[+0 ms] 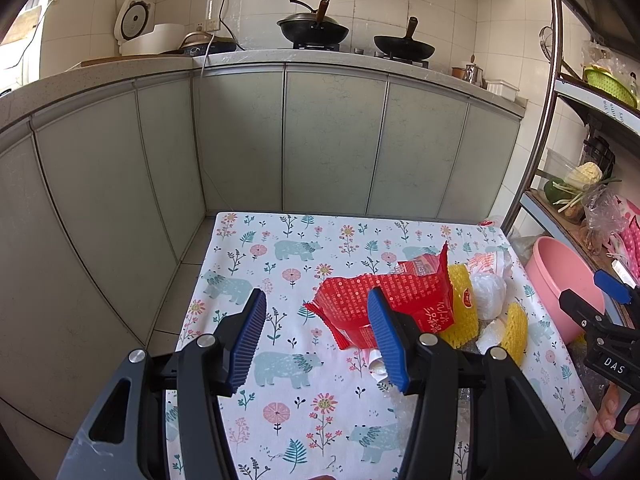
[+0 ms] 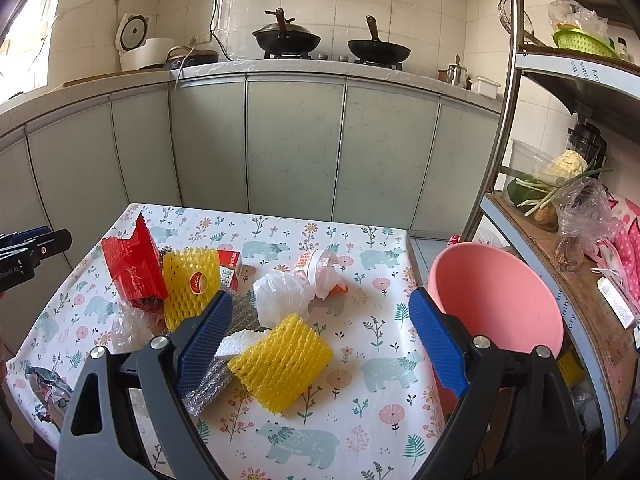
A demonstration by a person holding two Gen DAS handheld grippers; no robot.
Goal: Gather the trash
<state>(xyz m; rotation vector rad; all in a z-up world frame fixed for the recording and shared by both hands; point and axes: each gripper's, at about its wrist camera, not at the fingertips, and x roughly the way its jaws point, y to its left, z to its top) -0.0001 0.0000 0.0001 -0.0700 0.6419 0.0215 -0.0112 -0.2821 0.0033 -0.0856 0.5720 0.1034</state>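
Trash (image 2: pixel 280 364) litters the table (image 2: pixel 360 420) beside a pink basin (image 2: pixel 500 300); both grippers (image 1: pixel 316 340) (image 2: pixel 320 344) gape empty.

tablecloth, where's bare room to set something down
Free: the near strip of the tablecloth and its far edge by the cabinets. Crowded: the middle left, around the red wrapper, yellow foam nets and white bag.

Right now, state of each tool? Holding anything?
Left tool: open, holding nothing, over the tablecloth.
Right tool: open, holding nothing, above a yellow foam net.
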